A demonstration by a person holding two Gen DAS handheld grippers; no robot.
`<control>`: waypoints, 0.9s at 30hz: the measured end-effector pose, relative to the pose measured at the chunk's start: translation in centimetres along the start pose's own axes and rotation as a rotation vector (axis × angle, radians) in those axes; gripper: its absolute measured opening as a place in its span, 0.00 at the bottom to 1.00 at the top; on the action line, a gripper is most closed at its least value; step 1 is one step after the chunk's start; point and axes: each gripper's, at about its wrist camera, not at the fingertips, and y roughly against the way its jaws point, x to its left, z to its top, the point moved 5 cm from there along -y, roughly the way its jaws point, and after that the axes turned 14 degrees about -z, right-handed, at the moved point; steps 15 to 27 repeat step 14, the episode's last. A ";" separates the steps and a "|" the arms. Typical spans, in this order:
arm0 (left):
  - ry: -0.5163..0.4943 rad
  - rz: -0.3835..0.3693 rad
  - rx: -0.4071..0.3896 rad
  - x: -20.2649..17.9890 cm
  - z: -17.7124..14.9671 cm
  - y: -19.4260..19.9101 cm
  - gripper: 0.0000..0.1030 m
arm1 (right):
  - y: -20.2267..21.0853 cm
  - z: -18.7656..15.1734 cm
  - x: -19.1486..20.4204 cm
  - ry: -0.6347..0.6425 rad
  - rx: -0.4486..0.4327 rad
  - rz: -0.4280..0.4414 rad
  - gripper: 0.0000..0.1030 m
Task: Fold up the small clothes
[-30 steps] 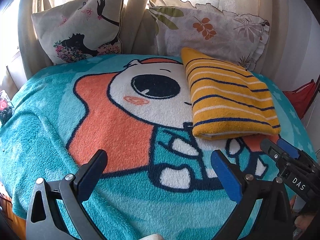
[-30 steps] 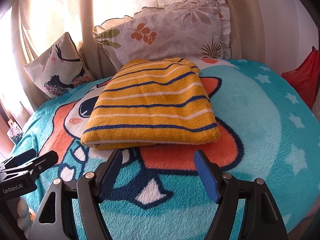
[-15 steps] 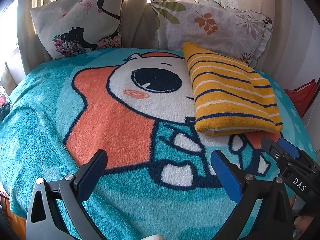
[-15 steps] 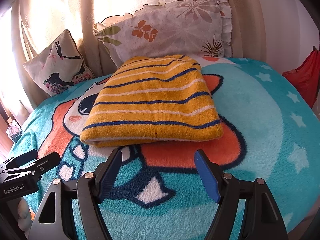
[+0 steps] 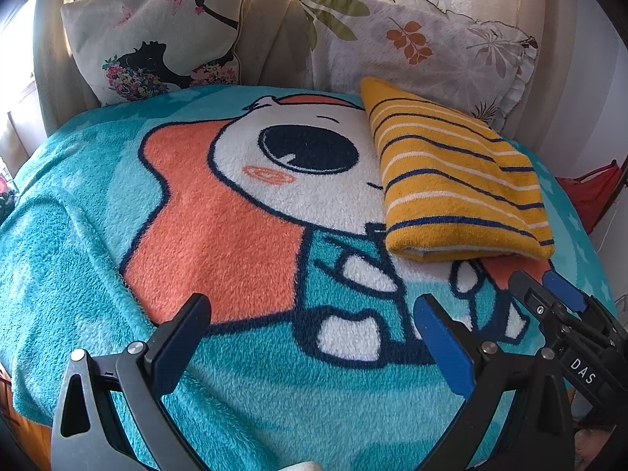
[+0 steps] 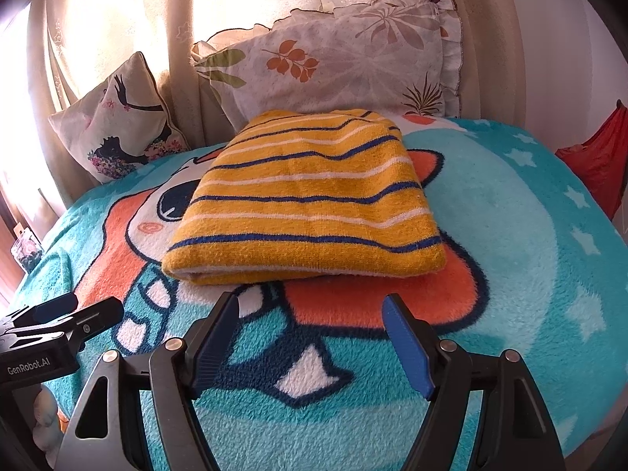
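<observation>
A yellow garment with blue and white stripes (image 6: 310, 196) lies folded into a flat rectangle on the cartoon blanket (image 6: 510, 235). It also shows at the right in the left wrist view (image 5: 455, 180). My right gripper (image 6: 314, 314) is open and empty, just in front of the garment's near edge, not touching it. My left gripper (image 5: 310, 314) is open and empty over bare blanket (image 5: 78, 255), to the left of the garment. The right gripper's tips show at the right of the left wrist view (image 5: 549, 294); the left gripper's tips show at the left of the right wrist view (image 6: 74, 310).
Two pillows lean against the curtain at the back: a figure-print one (image 5: 157, 31) and a leaf-print one (image 5: 424, 47). A red object (image 6: 600, 157) hangs beyond the bed's right edge. The blanket drops off at the left and near edges.
Both grippers have moved slightly forward toward the garment, so it appears a little larger and lower. Both stay open; the garment has not moved.
</observation>
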 end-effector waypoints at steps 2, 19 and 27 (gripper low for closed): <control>0.001 -0.001 -0.001 0.0 -0.1 0.0 1.00 | 0.0 0.0 0.1 0.006 0.001 0.000 0.78; -0.001 -0.006 -0.008 0.0 0.0 0.3 1.00 | -0.1 -0.1 1.0 0.036 0.004 0.016 0.78; -0.001 -0.006 -0.008 0.0 0.0 0.3 1.00 | -0.1 -0.1 1.0 0.036 0.004 0.016 0.78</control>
